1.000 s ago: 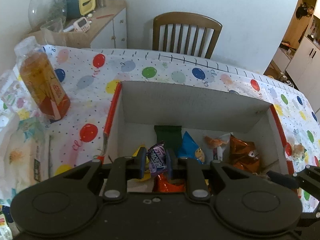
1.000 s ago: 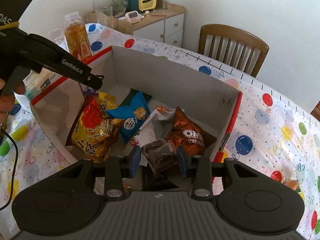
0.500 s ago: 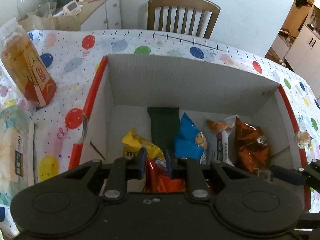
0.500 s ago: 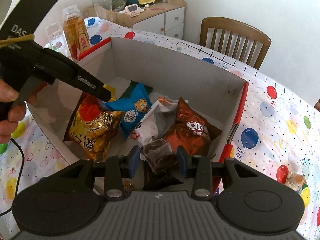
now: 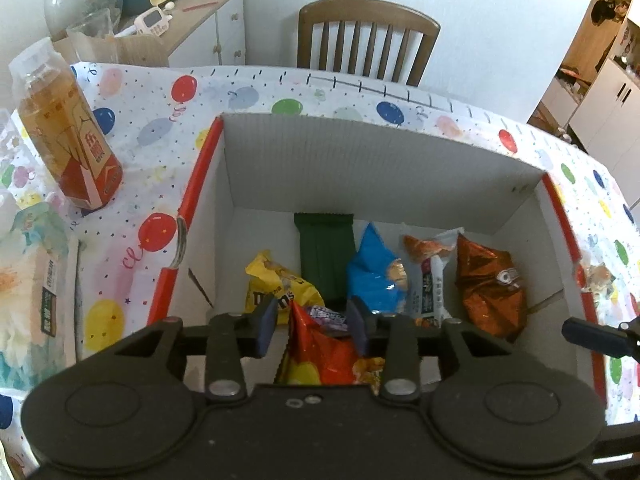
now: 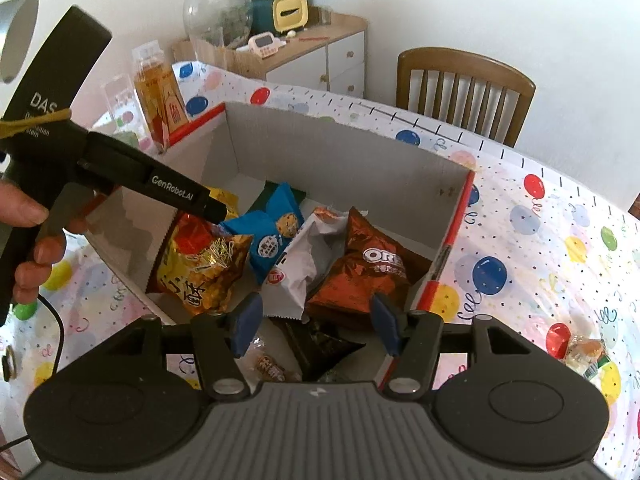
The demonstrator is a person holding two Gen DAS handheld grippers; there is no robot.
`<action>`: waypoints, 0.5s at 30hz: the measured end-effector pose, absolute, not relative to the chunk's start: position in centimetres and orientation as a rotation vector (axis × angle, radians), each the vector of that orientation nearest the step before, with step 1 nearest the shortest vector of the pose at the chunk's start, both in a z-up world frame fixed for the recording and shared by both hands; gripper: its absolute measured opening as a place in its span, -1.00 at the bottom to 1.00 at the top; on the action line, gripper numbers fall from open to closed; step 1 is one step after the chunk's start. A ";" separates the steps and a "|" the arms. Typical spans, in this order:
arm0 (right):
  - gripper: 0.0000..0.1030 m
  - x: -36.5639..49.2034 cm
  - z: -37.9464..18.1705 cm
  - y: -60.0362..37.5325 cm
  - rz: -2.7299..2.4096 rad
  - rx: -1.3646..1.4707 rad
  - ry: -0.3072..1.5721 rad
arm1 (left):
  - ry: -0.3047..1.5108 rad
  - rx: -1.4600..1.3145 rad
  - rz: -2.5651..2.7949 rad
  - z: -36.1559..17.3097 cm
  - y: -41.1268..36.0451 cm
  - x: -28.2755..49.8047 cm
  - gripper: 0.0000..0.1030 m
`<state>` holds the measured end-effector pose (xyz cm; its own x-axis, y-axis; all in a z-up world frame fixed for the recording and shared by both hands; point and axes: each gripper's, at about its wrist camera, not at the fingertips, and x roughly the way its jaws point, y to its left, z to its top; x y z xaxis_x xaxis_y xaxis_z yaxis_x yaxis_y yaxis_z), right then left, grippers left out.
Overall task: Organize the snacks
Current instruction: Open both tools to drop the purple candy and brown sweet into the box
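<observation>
A white cardboard box [image 5: 360, 168] with red edges holds several snack bags. My left gripper [image 5: 312, 320] is open over its near left part. A small purple packet [image 5: 326, 314] lies loose between the fingers, on top of a red and yellow bag [image 5: 324, 356]. Beyond are a yellow bag [image 5: 276, 284], a green packet [image 5: 326, 252], a blue packet [image 5: 376, 276], a white packet [image 5: 432, 280] and an orange-brown Oreo bag [image 5: 492, 288]. My right gripper [image 6: 316, 326] is open wide above the box's near corner. A dark brown packet [image 6: 320, 344] lies free below it.
A tea bottle [image 5: 68, 132] and a tissue pack [image 5: 28, 280] are on the balloon tablecloth left of the box. A wrapped candy [image 6: 584, 354] lies on the table to the right. A wooden chair [image 5: 368, 36] and a cluttered cabinet [image 5: 192, 28] stand behind.
Both grippers have opened. The left one let go of the purple packet onto the red and yellow bag. The right one let go of the dark brown packet, which now lies in the box.
</observation>
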<state>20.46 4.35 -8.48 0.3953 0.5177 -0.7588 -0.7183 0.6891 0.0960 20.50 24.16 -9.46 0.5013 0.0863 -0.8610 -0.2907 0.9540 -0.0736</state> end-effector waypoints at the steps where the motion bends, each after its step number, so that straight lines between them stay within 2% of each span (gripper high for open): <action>1: 0.15 20.4 -8.2 4.1 0.797 -0.257 0.852 | 1.016 -0.224 0.225 -9.2 24.0 20.3 -0.24; 2: 0.16 20.3 -8.0 3.8 0.798 -0.251 0.847 | 1.010 -0.225 0.222 -8.9 23.9 20.1 -0.20; 4: 0.21 20.2 -7.4 3.2 0.800 -0.235 0.836 | 0.991 -0.217 0.221 -8.2 23.4 19.7 0.12; 13: 0.24 19.4 -4.8 0.2 0.805 -0.166 0.789 | 0.912 -0.179 0.176 -5.3 20.4 17.9 0.23; 15: 0.38 19.3 -4.2 -0.6 0.807 -0.150 0.781 | 0.896 -0.174 0.166 -4.6 19.5 17.6 0.23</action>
<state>19.26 -0.63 -4.22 0.4340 0.5924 -0.6787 -0.6977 0.6976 0.1628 17.59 19.54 -4.63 0.6137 0.0704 -0.7864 -0.2153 0.9732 -0.0809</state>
